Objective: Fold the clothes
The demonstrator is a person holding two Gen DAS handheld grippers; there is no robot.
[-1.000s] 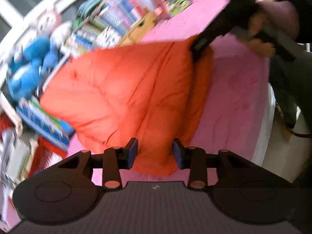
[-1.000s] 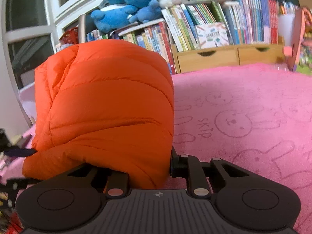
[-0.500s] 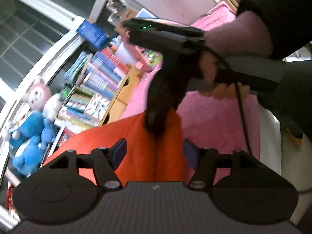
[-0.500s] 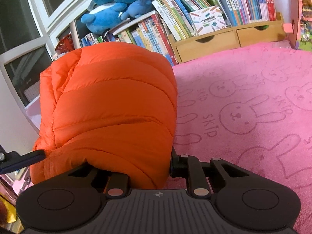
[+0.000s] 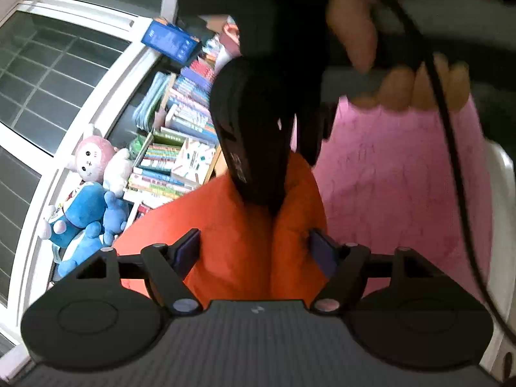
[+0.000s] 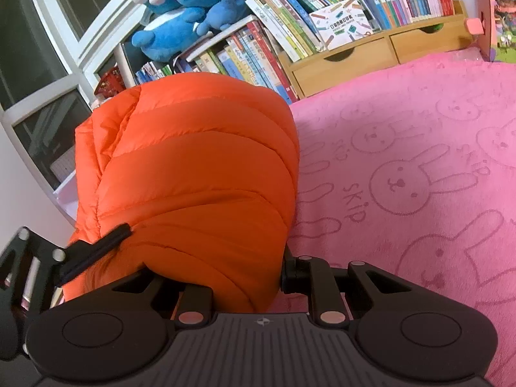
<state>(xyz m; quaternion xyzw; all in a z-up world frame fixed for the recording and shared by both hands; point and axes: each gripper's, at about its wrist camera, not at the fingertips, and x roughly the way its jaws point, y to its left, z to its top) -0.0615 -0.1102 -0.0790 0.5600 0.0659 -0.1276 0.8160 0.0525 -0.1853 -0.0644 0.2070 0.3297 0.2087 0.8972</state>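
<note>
Left wrist: right tongs (image 5: pixel 274 174) clench orange jacket (image 5: pixel 232 245), blocking bookshelf (image 5: pixel 180 148); left tongs (image 5: pixel 254 251) opening.

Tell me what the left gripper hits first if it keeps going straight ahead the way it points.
Most likely the orange puffy jacket: the left gripper, its jaws opening, already has the fabric between its fingers. Just beyond, the right gripper presses into the same jacket; depth is uncertain.

Right gripper (image 6: pixel 248 277) fingers buried in the orange jacket (image 6: pixel 193 177) — pads hidden. Left view: person's hand (image 5: pixel 396 64) blurred, cut by top edge — book (image 6: pixel 342 25) titles too small.
</note>
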